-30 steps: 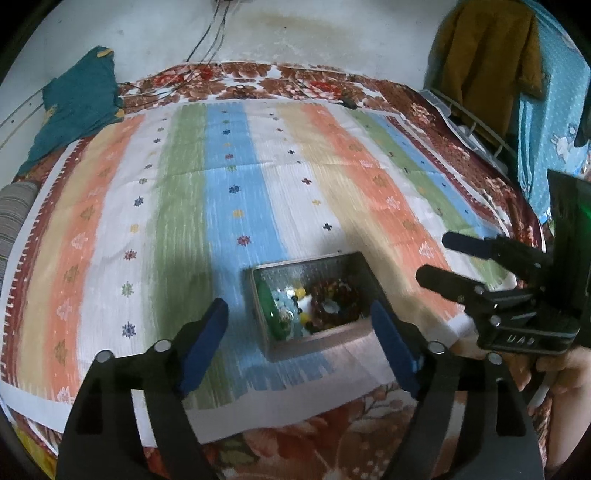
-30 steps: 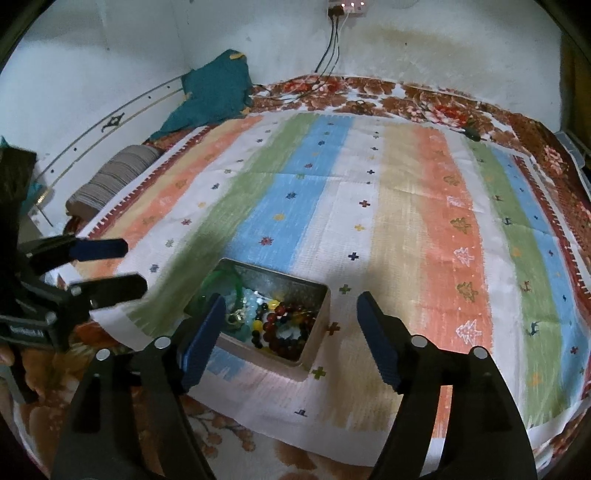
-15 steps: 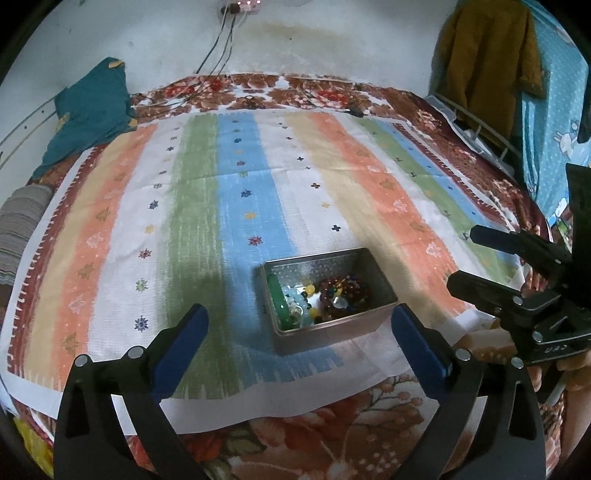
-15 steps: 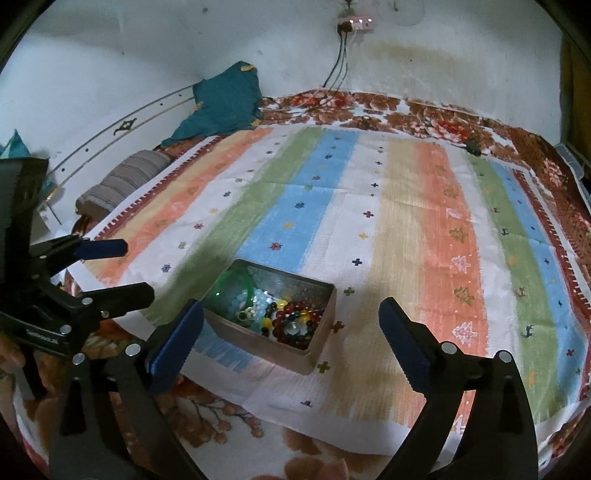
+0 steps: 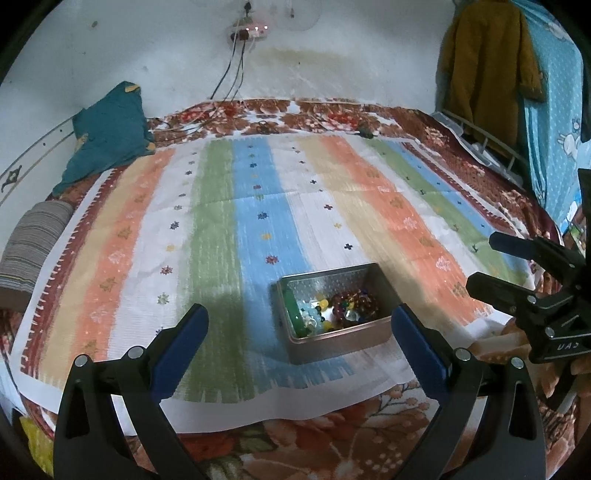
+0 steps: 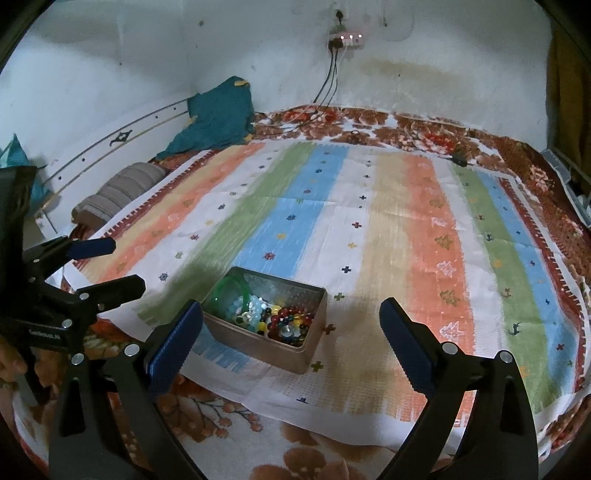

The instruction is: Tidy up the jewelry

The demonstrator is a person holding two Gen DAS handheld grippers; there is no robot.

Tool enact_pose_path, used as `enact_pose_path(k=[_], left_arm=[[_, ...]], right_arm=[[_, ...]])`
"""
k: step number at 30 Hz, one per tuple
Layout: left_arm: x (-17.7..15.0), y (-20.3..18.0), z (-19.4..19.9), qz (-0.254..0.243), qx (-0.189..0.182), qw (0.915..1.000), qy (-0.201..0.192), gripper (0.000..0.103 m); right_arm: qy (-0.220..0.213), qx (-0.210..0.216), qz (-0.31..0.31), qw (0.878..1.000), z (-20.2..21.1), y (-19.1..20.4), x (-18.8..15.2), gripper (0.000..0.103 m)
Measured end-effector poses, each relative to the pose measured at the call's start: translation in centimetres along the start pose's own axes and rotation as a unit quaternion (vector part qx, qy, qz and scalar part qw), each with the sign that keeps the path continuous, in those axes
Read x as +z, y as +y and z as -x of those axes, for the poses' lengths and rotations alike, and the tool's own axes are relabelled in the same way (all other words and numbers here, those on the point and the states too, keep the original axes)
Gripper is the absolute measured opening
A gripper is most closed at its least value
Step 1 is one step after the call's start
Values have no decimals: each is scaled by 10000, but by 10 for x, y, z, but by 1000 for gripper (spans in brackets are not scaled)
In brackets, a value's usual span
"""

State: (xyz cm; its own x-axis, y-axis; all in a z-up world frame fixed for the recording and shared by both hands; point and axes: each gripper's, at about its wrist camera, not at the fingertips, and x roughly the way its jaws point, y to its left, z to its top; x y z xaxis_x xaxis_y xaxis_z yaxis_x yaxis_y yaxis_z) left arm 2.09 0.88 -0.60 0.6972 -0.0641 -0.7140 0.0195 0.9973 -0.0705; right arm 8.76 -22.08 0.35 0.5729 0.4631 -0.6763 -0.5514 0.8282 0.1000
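Note:
A rectangular metal tin (image 5: 334, 341) (image 6: 258, 350) sits on the striped cloth near its front edge. It holds beaded jewelry (image 5: 338, 306) (image 6: 275, 317): dark red, yellow and pale blue beads, and a green bangle (image 6: 225, 291) at its left end. My left gripper (image 5: 299, 339) is open and empty, raised in front of the tin. My right gripper (image 6: 290, 338) is open and empty, also raised in front of the tin. Each gripper shows at the edge of the other's view: the right one (image 5: 487, 264) and the left one (image 6: 123, 267).
A striped cloth (image 5: 258, 206) covers a floral bedspread (image 5: 332, 443). A teal cloth (image 5: 107, 133) and a striped bolster (image 5: 33, 243) lie at the far left. Cables hang from a wall socket (image 5: 247, 31). Clothes (image 5: 487, 70) hang at the right.
Both grippers have pulled back and risen, so the tin looks smaller and farther. Both jaws have opened wider. The tin has not moved.

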Motion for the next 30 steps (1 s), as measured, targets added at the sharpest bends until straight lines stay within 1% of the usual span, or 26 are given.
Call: enact_pose_path(k=[6, 14, 21, 30], left_arm=[[-1, -3, 4, -113, 32, 9999, -66, 97], [-2, -8, 12, -216, 17, 9994, -281, 97], [-4, -15, 12, -333, 88, 9989, -314, 97], [-4, -16, 13, -326, 73, 9989, -323, 97]], right_arm=[[-116, -63, 9, 9999, 4, 0, -1, 97], [-165, -1, 20, 9999, 8, 1, -1, 97], [-208, -13, 84, 9997, 10, 6, -4, 97], [-254, -46, 126, 9996, 11, 8, -7, 97]])
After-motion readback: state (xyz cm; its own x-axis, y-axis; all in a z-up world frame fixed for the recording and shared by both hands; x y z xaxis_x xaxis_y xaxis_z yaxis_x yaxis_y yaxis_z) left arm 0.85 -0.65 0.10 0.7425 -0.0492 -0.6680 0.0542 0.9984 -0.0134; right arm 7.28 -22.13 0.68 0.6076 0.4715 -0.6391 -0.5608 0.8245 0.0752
